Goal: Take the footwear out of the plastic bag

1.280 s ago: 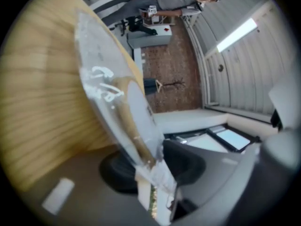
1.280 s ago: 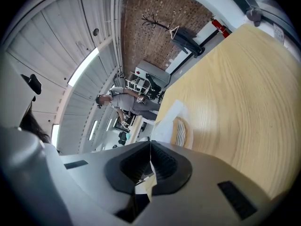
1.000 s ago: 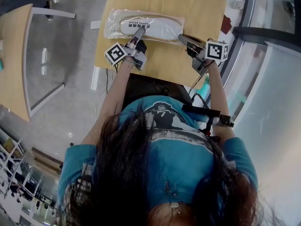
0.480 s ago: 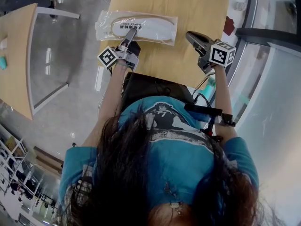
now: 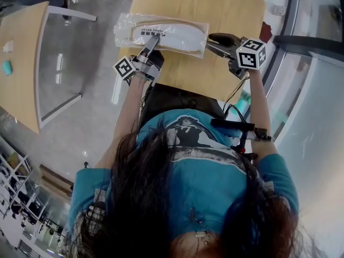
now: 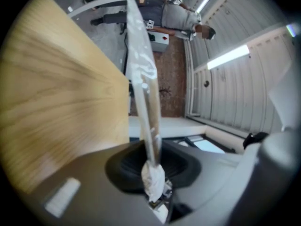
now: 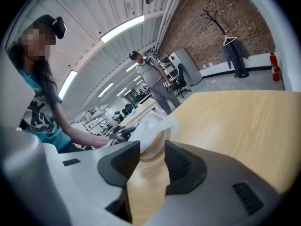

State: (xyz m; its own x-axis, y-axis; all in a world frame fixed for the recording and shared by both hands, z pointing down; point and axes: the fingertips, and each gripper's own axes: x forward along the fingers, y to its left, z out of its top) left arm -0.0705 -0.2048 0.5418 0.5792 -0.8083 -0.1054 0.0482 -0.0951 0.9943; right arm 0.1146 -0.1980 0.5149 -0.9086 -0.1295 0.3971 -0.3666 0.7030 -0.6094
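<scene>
Footwear [image 5: 173, 32] is not out yet: a flat white piece, sealed inside the clear plastic bag [image 5: 161, 32], which lies lengthwise across the near part of the counter [image 5: 215, 7]. The left hand-held gripper [image 5: 152, 41] is clamped on the bag's near long edge. In the left gripper view its jaws [image 6: 153, 173] are together on a bunched bit of film, and the rest of the bag [image 6: 146, 93] runs straight out from the pinch, edge-on. It grips film only, not the footwear, so my read is it's there as the anchor, holding the bag steady while the other side works. The right hand-held gripper [image 5: 211, 41] sits at the bag's right end, pointing along its length. Its jaws [image 7: 151, 155] have just been opening and now stand well apart, and the bag end [image 7: 153, 133] shows at the mouth of the gap with neither pad pressing on it, so it holds nothing. It's likely lined up on that end because that's the way in, either to grab the end film or reach the footwear. I can't tell from here whether that end is the open one.
</scene>
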